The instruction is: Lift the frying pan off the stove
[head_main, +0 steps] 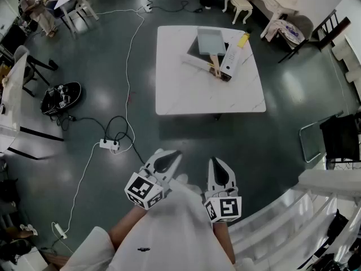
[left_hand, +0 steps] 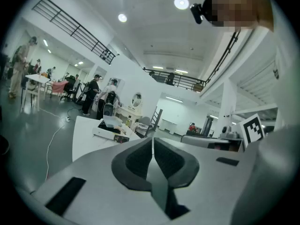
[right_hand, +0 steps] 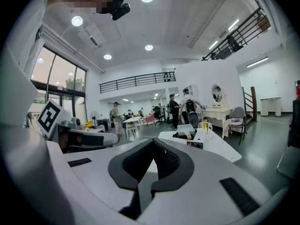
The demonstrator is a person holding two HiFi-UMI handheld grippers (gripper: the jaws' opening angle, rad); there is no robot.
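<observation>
Presently, both grippers sit low in the head view, close to the person's white sleeves. The left gripper is at 9 o'clock of the right gripper, and the two are near each other but not touching. Both point toward 12 o'clock.

Left gripper view: left gripper is clenched, its pads meeting along a thin seam with nothing between them.
Right gripper view: right gripper is likewise clenched and empty, and only room shows beyond the tips.

A power strip lies on the grey floor at 10 o'clock of the grippers, with a white cable running from it toward 12 o'clock. A white chair stands at 3 o'clock.

A white square table stands at 12 o'clock, well apart from both grippers. At its far centre is a flat dark-topped stove. The pan, grey and squarish, rests on the stove, and what looks like a wooden handle points toward 6 o'clock. A long white box lies tilted just beside the pan at its 4 o'clock. Neither gripper touches the pan.

Further off at 10 to 11 o'clock a person sits by another table.
</observation>
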